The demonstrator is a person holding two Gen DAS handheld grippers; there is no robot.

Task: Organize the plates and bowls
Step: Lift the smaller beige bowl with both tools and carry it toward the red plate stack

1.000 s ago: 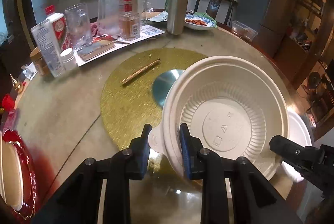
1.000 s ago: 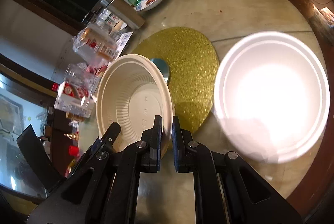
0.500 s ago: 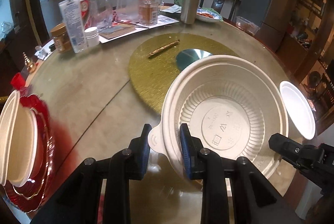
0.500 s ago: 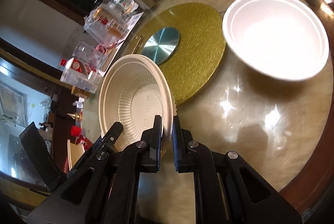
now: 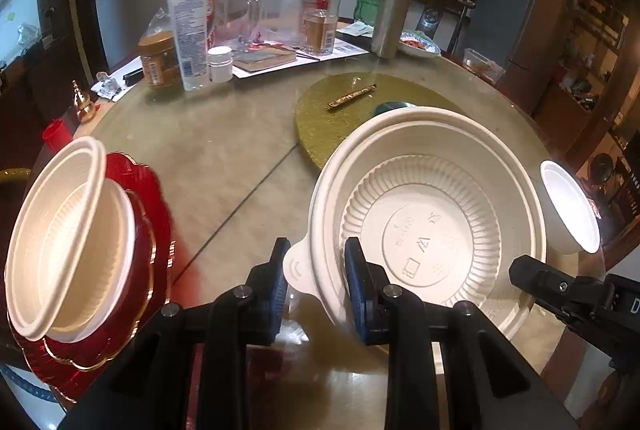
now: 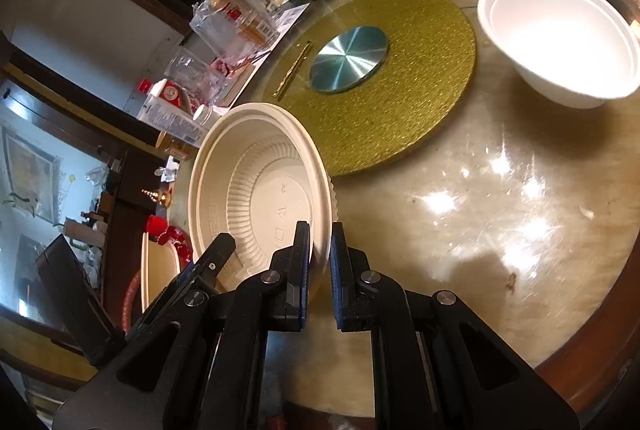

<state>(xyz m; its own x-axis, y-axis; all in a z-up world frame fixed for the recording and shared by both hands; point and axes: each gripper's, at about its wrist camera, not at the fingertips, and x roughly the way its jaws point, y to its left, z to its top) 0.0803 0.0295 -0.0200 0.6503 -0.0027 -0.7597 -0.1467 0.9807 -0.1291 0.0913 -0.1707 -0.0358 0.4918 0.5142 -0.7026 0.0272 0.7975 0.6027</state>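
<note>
Cream plastic bowl (image 5: pixel 432 226), round and shallow, with a ribbed inner wall, a flat base stamped with small symbols and a small tab on its rim, is held above the round table (image 5: pixel 224 153), just in front of the gold mat (image 5: pixel 324 125). Left gripper (image 5: pixel 316 282) clamps the tabbed rim; right gripper (image 6: pixel 320 262) is closed on the opposite rim.
</note>
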